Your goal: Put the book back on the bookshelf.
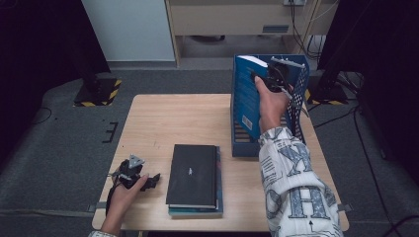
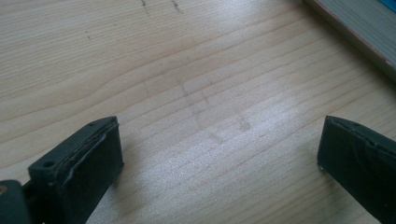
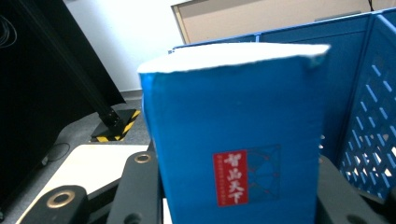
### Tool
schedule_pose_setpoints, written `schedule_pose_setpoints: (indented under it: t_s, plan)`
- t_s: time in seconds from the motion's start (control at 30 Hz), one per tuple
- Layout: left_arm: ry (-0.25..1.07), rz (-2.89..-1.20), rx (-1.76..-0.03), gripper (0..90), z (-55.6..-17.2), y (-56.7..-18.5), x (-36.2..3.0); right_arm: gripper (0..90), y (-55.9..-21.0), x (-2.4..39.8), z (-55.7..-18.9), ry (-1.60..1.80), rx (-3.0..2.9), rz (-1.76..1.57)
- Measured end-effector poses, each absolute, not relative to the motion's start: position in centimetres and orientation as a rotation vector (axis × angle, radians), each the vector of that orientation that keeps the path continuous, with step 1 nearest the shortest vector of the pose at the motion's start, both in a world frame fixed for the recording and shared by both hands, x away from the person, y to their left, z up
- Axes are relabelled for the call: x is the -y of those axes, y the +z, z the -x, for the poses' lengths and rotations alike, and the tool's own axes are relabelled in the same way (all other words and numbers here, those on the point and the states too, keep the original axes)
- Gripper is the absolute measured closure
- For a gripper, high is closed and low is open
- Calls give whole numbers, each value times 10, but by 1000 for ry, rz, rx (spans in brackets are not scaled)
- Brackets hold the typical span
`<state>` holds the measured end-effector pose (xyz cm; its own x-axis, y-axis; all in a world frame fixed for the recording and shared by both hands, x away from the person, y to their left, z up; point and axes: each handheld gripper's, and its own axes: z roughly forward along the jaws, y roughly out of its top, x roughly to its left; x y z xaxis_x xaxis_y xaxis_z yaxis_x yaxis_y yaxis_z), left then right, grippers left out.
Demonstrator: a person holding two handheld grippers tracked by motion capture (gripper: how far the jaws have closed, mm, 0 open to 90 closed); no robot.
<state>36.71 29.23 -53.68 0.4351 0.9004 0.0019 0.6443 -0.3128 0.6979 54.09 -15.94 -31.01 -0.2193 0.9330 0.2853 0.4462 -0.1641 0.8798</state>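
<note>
Blue book (image 3: 233, 135) clamped upright in R gripper (image 1: 271, 81) over blue crate (image 1: 299, 106); L gripper (image 1: 148, 181) agape on table (image 1: 163, 123).

The book (image 1: 245, 96) standing in the crate (image 1: 298, 106) is bright blue with white page edges, and its spine carries a red label with white characters beside a faint blue lattice figure. The crate is blue too, its walls pierced by a grid of slots. The table (image 1: 163, 121) is pale wood with a wavy grain. The top book of the near stack (image 1: 193, 174) is black, over what seems a teal one. The sleeve (image 1: 291, 190) is white with grey-blue lettering. The right tongs (image 1: 273, 79) and the left tongs (image 1: 150, 180) are black.
</note>
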Motion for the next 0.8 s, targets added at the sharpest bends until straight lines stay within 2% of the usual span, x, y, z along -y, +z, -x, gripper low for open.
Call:
schedule_pose_setpoints:
  t_s: [0.8]
  plan:
    - [525,-2068,-1281,0,-367,-537,-292,601,-334,151,-534,1380,-1601,-1541]
